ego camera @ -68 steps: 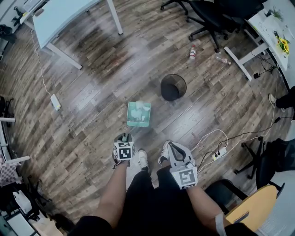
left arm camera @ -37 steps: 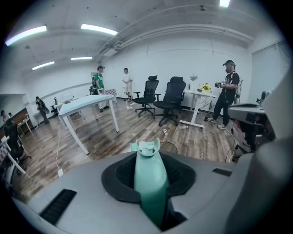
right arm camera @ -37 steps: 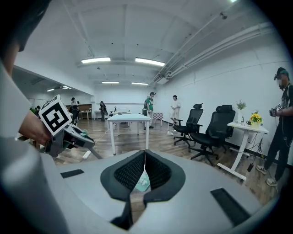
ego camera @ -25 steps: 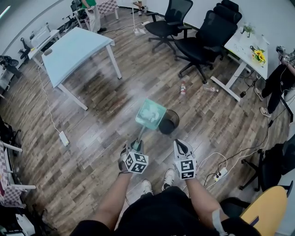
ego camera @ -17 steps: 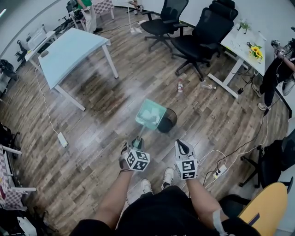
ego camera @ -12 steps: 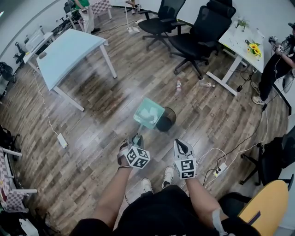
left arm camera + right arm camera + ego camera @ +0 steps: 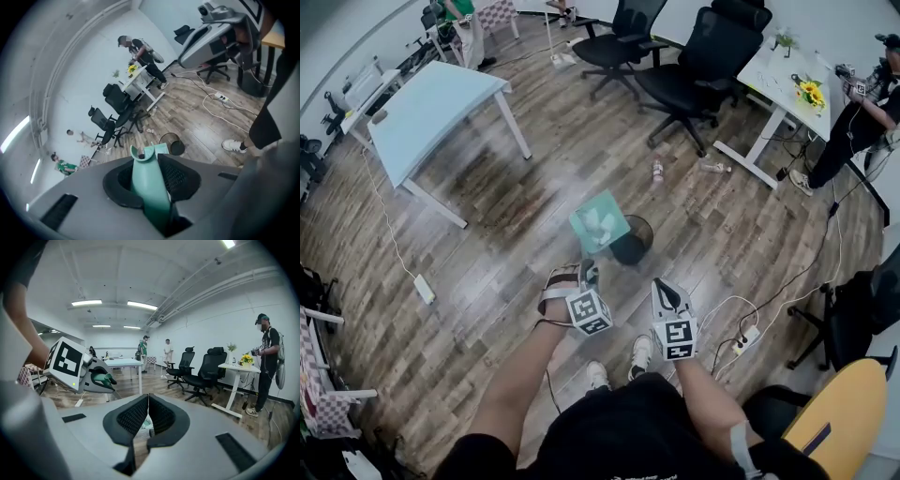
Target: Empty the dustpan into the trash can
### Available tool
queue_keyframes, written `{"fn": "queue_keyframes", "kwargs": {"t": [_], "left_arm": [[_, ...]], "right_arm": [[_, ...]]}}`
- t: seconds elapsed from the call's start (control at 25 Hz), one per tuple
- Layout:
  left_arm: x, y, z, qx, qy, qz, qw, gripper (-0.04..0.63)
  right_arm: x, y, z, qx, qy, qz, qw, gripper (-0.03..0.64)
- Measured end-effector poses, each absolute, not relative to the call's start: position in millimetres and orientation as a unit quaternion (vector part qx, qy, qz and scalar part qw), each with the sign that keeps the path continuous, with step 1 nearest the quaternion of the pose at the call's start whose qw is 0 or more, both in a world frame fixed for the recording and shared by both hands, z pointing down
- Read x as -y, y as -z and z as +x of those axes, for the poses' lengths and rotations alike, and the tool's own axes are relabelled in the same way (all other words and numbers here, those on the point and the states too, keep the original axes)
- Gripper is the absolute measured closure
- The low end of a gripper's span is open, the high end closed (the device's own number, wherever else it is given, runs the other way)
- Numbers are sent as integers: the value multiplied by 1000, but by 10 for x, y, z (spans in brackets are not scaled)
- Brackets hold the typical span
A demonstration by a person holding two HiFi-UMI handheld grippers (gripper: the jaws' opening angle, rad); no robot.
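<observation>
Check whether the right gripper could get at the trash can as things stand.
Probably yes. The right gripper is empty, fingers shut, and nothing lies between it and the trash can. The dustpan in the left gripper hangs over the can's left edge only.

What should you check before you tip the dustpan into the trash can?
1. Left gripper clamped on the dustpan handle: ok.
2. White scraps lying in the dustpan: ok.
3. Trash can upright, mouth open: ok.
4. Dustpan fully over the trash can: cannot tell; in the head view it overlaps only the can's left rim.
5. Right gripper shut, empty, off to the side: ok.
</observation>
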State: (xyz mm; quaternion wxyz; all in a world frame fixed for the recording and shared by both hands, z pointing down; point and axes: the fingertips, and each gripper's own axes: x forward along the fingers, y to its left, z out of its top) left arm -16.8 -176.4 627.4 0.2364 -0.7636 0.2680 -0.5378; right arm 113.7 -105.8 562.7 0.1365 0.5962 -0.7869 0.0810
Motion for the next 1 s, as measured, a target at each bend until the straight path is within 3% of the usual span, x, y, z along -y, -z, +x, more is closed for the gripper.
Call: {"fn": "queue_keyframes", "kwargs": {"t": [0.48, 1.0], "left_arm": [[1557, -6461, 305, -93, 584, -683, 429, 495], [1003, -6933, 257, 64, 605, -574, 548, 499]], "right_arm": [[1029, -5635, 1231, 780, -84, 606, 131, 592], [915, -5647, 1335, 773, -87, 616, 126, 592]]}}
